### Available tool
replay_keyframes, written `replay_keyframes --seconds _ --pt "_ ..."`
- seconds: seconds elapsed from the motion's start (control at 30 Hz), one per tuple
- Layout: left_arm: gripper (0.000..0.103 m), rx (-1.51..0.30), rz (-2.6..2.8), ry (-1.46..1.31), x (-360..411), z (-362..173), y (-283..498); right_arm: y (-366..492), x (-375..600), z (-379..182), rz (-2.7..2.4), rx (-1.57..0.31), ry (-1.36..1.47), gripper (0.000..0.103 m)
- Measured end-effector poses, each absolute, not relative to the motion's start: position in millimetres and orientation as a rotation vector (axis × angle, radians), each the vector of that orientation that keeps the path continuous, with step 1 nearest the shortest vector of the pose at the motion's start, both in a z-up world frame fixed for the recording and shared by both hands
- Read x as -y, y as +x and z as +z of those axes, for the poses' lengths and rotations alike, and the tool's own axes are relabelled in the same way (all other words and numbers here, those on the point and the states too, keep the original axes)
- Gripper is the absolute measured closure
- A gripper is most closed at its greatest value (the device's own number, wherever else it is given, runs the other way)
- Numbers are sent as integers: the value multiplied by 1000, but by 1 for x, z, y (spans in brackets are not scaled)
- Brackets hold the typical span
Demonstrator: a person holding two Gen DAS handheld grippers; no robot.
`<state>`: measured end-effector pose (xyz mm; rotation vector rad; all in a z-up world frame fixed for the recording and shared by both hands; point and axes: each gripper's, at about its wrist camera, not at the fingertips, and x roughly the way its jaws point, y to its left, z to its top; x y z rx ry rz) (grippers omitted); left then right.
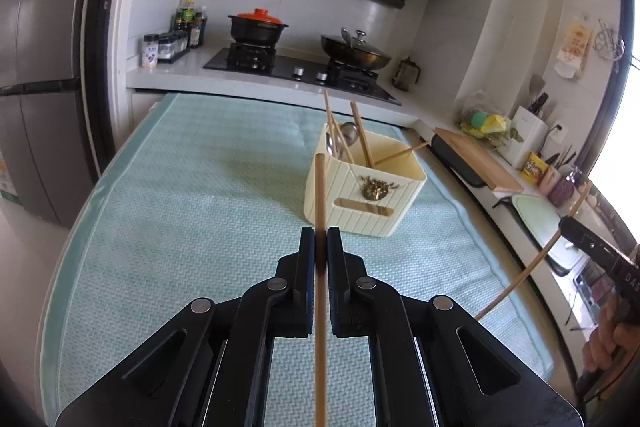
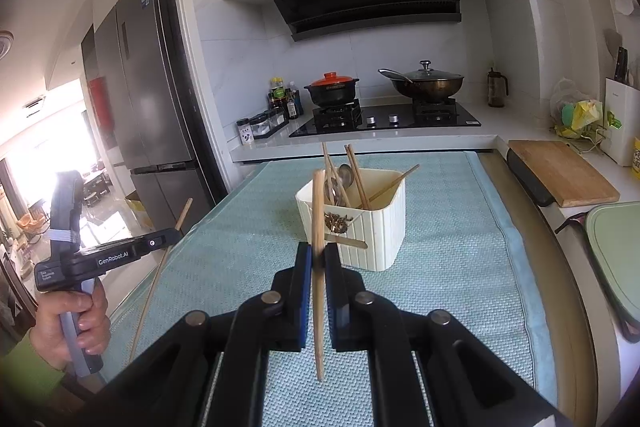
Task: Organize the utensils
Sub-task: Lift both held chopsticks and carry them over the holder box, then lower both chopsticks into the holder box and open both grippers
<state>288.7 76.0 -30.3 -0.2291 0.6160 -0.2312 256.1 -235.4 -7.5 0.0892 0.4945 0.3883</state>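
Each gripper, left (image 1: pixel 321 251) and right (image 2: pixel 318 267), has its fingers clenched on one chopstick (left (image 1: pixel 320 195), right (image 2: pixel 318 211)), held above the bench (image 1: pixel 180 187) before the cream holder (image 1: pixel 384 203). Light, stiff, smooth sticks; a mid-shaft hold likely limits pivoting.
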Motion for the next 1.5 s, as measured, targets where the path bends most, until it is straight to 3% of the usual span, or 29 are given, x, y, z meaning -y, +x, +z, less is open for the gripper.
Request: replay_keyframes --seconds 0.33,0.8,1.07,1.37,1.4,1.5 --pt "100 -545 -247 -207 -66 5 322 270 240 5 390 -487 90 96" --pt "100 -338 -270 -218 -15 92 487 393 235 99 388 -345 33 96" --pt "100 -297 -237 -157 29 67 568 473 230 83 408 -335 42 96" --pt "99 -334 -185 -155 47 -1 600 531 228 19 451 -510 68 96" --pt "95 -346 -180 -151 47 -7 601 534 227 12 457 -532 68 96" --pt "68 -371 -176 -165 43 -8 595 545 223 -4 457 -608 51 95"
